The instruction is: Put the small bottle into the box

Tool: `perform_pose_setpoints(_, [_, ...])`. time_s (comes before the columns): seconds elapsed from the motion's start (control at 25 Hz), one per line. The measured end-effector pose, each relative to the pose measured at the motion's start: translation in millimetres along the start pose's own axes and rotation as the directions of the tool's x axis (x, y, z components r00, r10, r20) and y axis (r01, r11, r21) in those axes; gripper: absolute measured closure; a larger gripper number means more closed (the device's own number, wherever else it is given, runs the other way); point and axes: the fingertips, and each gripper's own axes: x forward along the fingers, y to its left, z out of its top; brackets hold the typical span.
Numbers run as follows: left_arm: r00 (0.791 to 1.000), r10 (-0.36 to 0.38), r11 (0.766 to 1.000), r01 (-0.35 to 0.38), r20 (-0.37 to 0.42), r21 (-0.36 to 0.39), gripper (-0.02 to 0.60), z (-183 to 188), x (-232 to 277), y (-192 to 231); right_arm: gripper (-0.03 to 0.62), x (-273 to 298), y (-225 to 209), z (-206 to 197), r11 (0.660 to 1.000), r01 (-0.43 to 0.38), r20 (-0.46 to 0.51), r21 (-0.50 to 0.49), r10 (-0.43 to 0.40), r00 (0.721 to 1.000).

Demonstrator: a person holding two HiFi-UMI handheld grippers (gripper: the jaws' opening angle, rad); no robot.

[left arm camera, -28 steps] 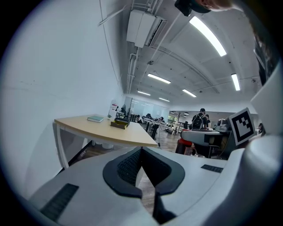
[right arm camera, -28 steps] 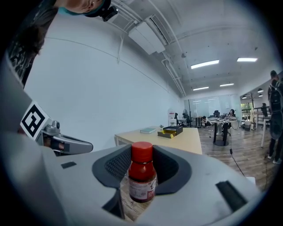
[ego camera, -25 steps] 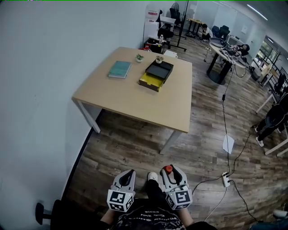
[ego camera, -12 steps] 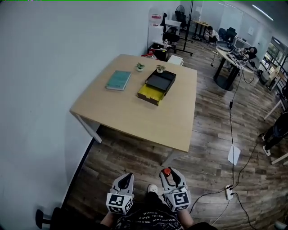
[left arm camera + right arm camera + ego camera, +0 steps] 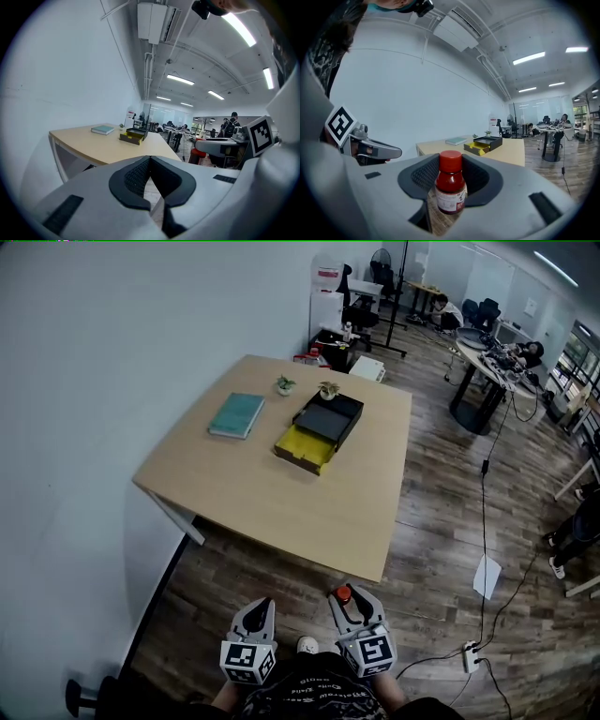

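A small bottle [image 5: 450, 185] with a red cap and dark red contents stands upright between the jaws of my right gripper [image 5: 450, 174], which is shut on it. From the head view the bottle's cap [image 5: 343, 593] shows at the tips of the right gripper [image 5: 346, 596], low over the wooden floor. My left gripper [image 5: 262, 606] hangs beside it, shut and empty, its pads [image 5: 140, 176] meeting at the tip. The box [image 5: 319, 431], black with a yellow open tray, lies on the far half of the table [image 5: 281, 498], well ahead of both grippers. It also shows as the box [image 5: 485, 143] and the box [image 5: 133, 136].
A teal book [image 5: 236, 415] lies left of the box, and two small potted plants [image 5: 282, 384] stand behind it. A white wall runs along the left. Cables and a power strip [image 5: 472, 655] lie on the floor to the right; desks, chairs and people fill the back right.
The table has slid lower and left in the head view, nearer to the grippers. Both grippers keep their pose, and the bottle stays in the right one.
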Motion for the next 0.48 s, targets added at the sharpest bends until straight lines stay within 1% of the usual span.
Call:
perform_pose_setpoints(0.2, [1.000, -0.005, 1.000, 0.005, -0.002, -0.005, 0.578, 6, 27, -10, 0.439, 10, -27, 5, 1.000, 0.006, 0.006, 0.005, -0.007, 1.000])
perform_pose_setpoints(0.48, [0.999, -0.035, 0.999, 0.035, -0.011, 0.004, 0.578, 13, 55, -17, 0.439, 18, -48, 4, 0.998, 0.036, 0.004, 0.043, -0.036, 0.999])
